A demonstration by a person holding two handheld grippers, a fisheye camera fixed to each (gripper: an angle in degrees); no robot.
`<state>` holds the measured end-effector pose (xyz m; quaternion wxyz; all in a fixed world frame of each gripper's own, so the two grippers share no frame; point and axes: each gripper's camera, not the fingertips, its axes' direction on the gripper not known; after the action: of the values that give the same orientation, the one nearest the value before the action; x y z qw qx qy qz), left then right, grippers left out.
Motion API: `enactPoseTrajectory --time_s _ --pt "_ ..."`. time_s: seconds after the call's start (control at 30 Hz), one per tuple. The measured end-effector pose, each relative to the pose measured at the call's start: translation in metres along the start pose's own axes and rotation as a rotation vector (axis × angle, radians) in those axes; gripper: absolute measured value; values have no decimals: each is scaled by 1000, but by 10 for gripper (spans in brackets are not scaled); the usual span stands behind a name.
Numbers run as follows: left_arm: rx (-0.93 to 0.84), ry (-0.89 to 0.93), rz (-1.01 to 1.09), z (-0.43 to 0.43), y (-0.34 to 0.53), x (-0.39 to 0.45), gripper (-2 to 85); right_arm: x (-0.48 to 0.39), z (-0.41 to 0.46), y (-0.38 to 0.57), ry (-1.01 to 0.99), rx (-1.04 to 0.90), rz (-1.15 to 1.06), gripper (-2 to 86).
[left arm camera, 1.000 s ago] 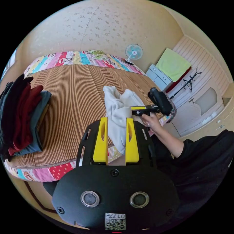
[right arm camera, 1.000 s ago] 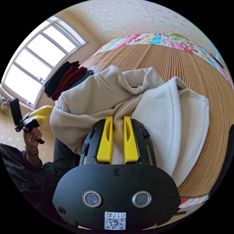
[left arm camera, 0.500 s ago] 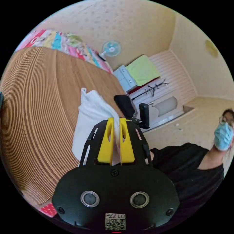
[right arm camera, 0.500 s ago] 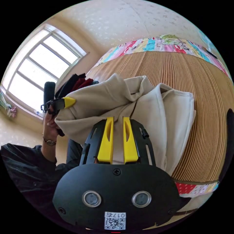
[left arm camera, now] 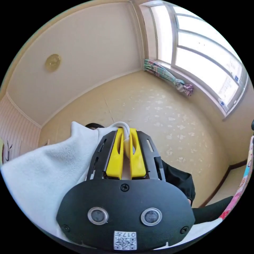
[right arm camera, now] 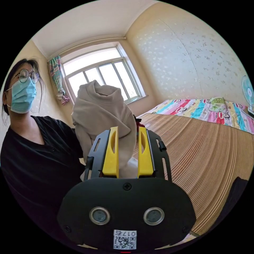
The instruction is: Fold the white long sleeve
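**White fleece top held up off the bed, both grippers on it**

Left gripper view, camera tipped toward wall and ceiling. The white fleece long-sleeve top (left arm camera: 47, 169) drapes across the lower left, its far end cut off by the picture edge. The left gripper (left arm camera: 126, 132) has its yellow jaws pressed nearly together, pinching a thin fold of the top. Behind the fold a person's dark hair just peeks out; the rest is hidden. A black sleeve (left arm camera: 180, 180) shows right of the jaws. A bright window (left arm camera: 206, 60) sits upper right, a tied-back patterned curtain (left arm camera: 169, 78) beside it.

Right gripper view. A person in a black shirt (right arm camera: 37, 161) stands at left. The top (right arm camera: 103, 119) rises bunched in front of the window. The right gripper (right arm camera: 128, 133) has jaws set wider, cloth filling the gap and touching both. The lower part of the garment is hidden by the gripper body. To the right, a brown ribbed bamboo mat (right arm camera: 201, 158) covers the bed, a patchwork sheet (right arm camera: 206, 108) at its far edge. A fan (right arm camera: 248, 92) is cut off at the right rim.
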<state>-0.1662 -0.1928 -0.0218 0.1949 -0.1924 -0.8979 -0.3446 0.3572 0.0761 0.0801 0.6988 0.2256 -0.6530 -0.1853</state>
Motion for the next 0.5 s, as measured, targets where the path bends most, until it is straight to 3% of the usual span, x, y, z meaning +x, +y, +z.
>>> enactPoseTrajectory --time_s 0.23,0.3,0.33,0.4,0.5 --pt "-29 142 -183 97 25 -49 35 0 59 -7 -78 -44 -4 159" --pt "-81 54 -218 107 22 -41 36 -23 76 -10 -249 -154 -148 64" --pt "-132 -36 -213 111 13 -27 36 -27 76 -11 -213 -162 -137 59" --pt "-208 -176 -199 116 -6 2 36 -41 59 -16 14 -125 -74 46" --pt "-379 -573 -205 130 -45 63 36 -66 -4 -32 225 81 8 43"
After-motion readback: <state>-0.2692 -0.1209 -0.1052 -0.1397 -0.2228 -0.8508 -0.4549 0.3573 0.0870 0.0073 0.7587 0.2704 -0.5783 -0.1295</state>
